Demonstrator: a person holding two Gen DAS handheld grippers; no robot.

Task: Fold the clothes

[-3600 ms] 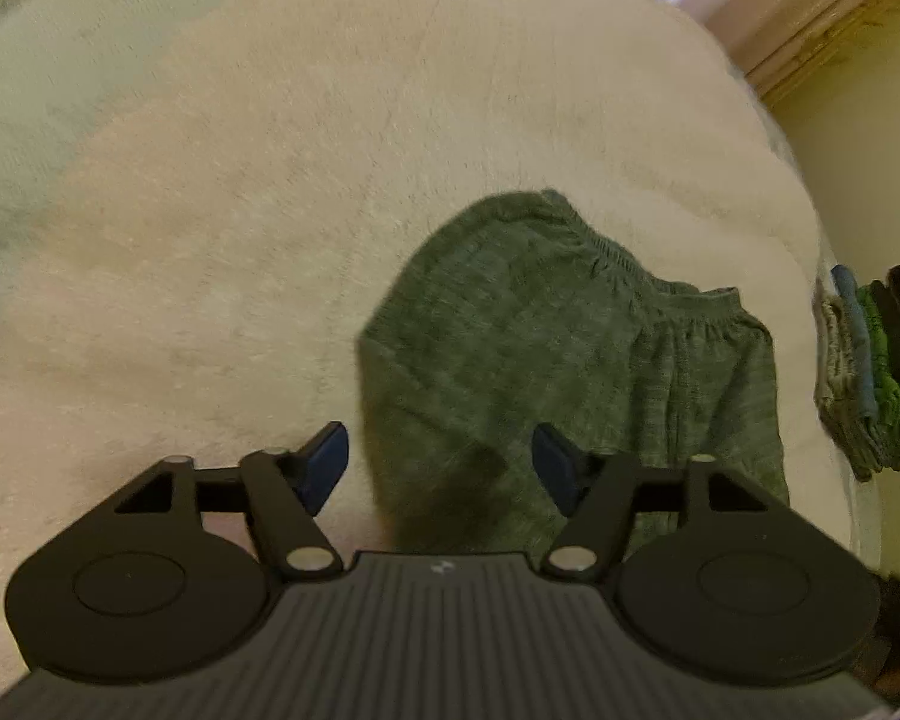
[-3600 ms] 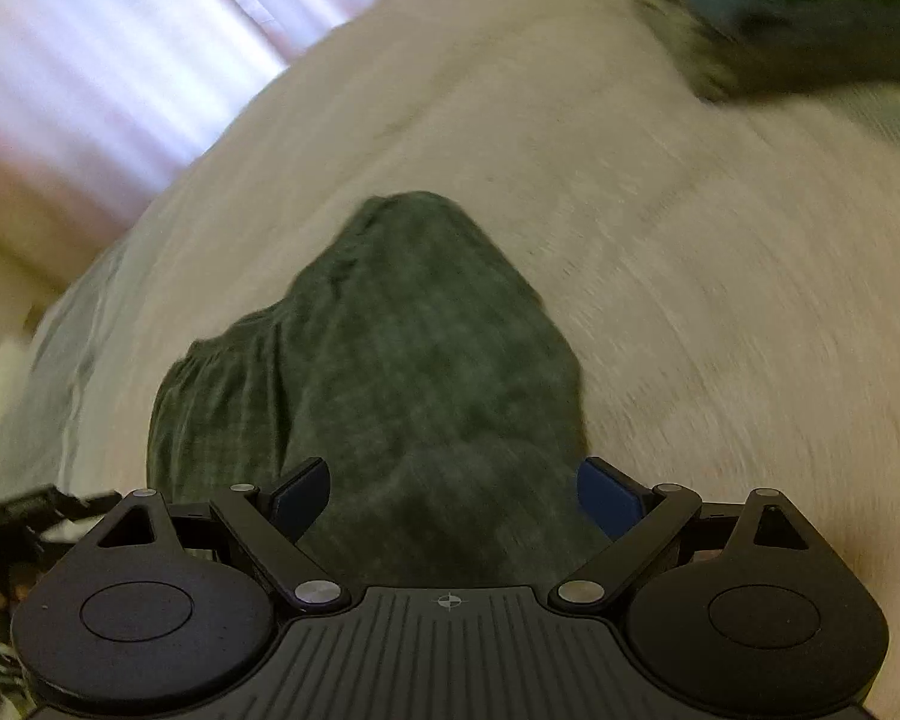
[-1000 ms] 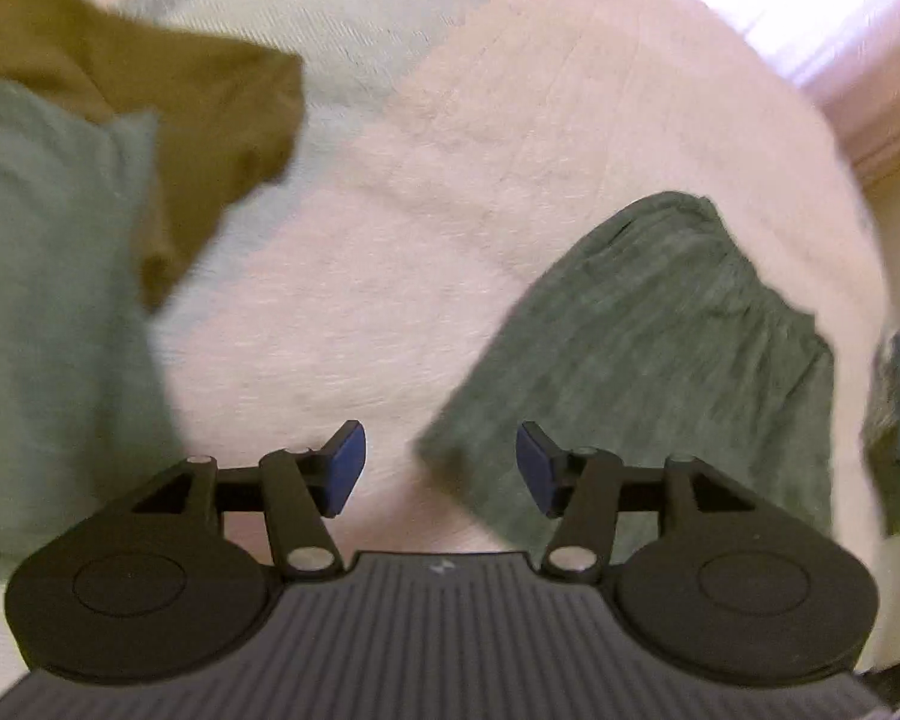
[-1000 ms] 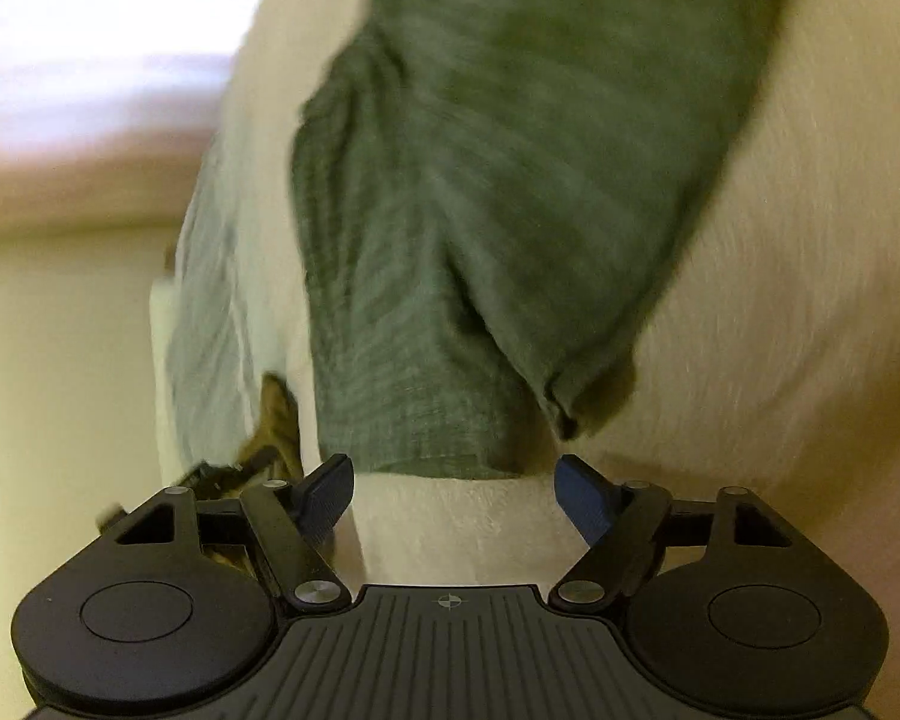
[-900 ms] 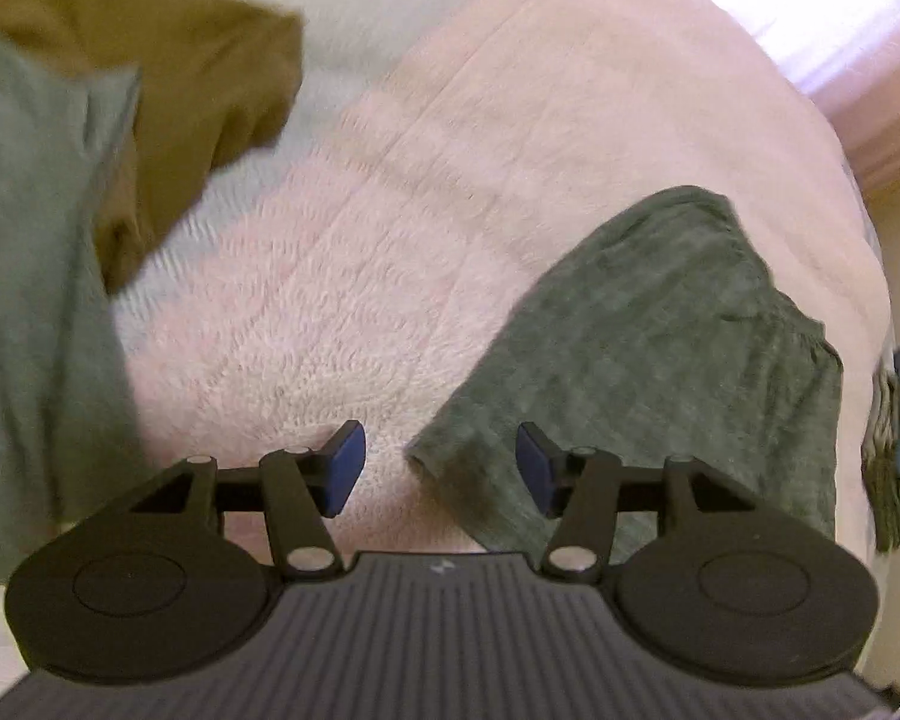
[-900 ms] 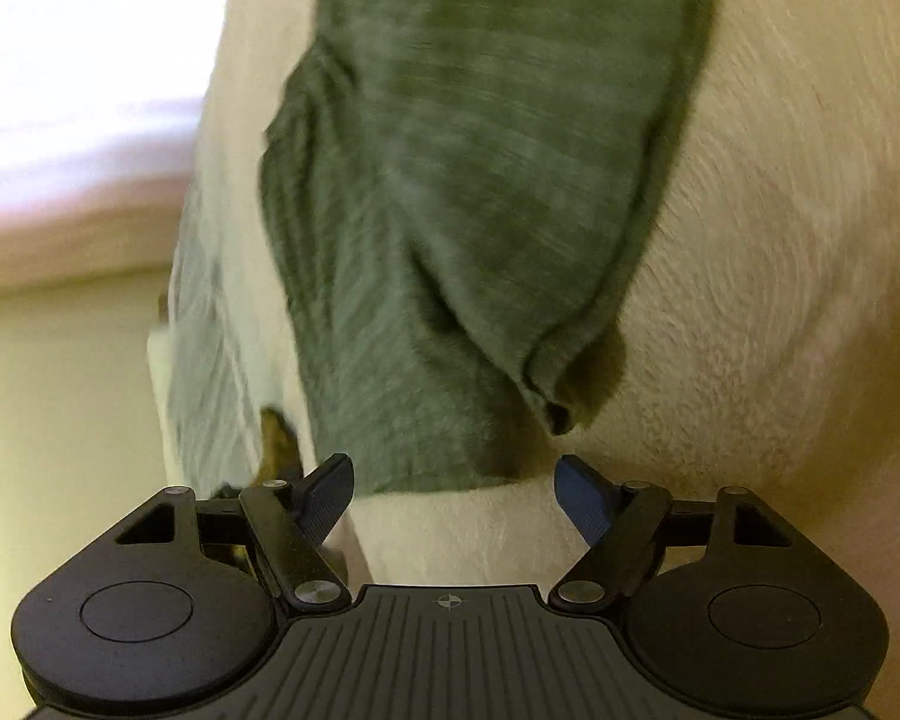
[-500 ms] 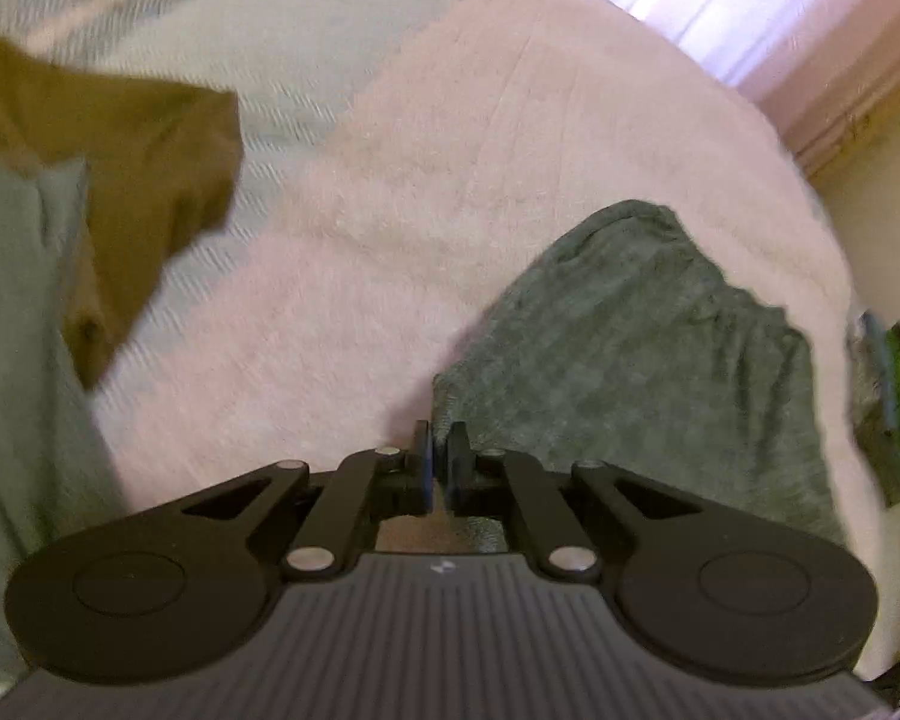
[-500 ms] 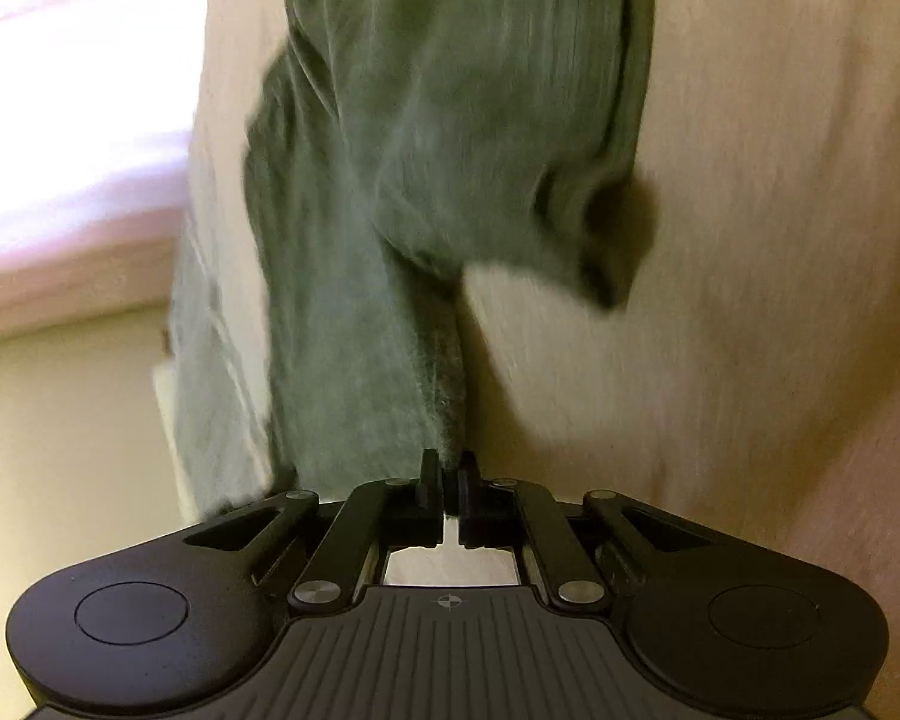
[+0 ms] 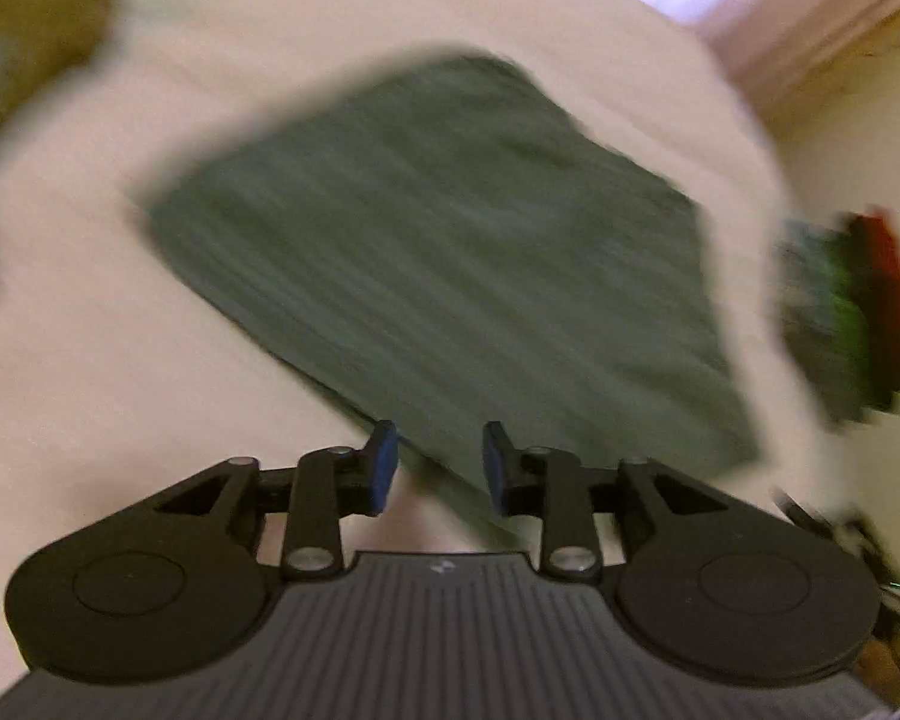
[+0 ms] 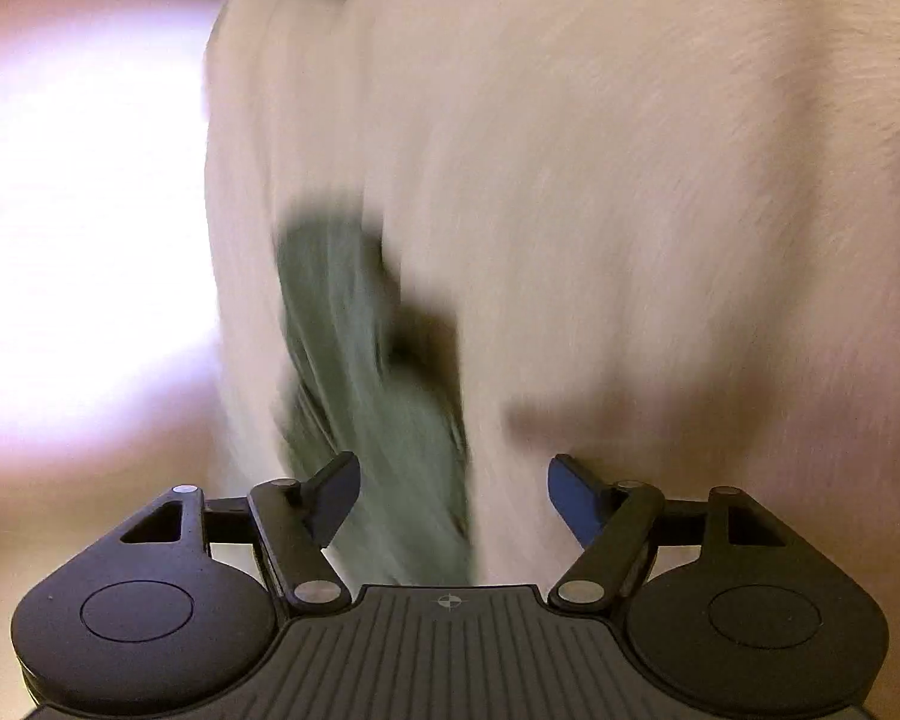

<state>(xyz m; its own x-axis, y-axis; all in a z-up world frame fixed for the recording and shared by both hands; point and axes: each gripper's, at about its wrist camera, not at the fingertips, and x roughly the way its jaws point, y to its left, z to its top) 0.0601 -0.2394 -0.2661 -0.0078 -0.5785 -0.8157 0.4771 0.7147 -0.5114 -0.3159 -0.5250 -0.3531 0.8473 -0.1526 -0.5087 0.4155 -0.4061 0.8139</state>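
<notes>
A dark green knitted garment [image 9: 450, 276] lies folded into a rough square on the cream blanket [image 9: 120, 408]; both views are blurred by motion. My left gripper [image 9: 438, 465] is open just at the garment's near edge, with nothing held between its blue pads. In the right wrist view the same green garment [image 10: 366, 396] shows as a narrow strip running up from the left finger. My right gripper [image 10: 453, 498] stands wide open over the garment's edge and the cream blanket [image 10: 630, 210].
A stack of folded clothes [image 9: 840, 312] in green, red and blue sits at the right beyond the blanket's edge. An olive-brown garment [image 9: 24, 42] lies at the far left. A bright window [image 10: 78, 240] fills the left of the right wrist view.
Half a second ago both grippers were shut on edges of the green garment. Both have since opened and let go, and the garment now lies folded over in a squarer shape.
</notes>
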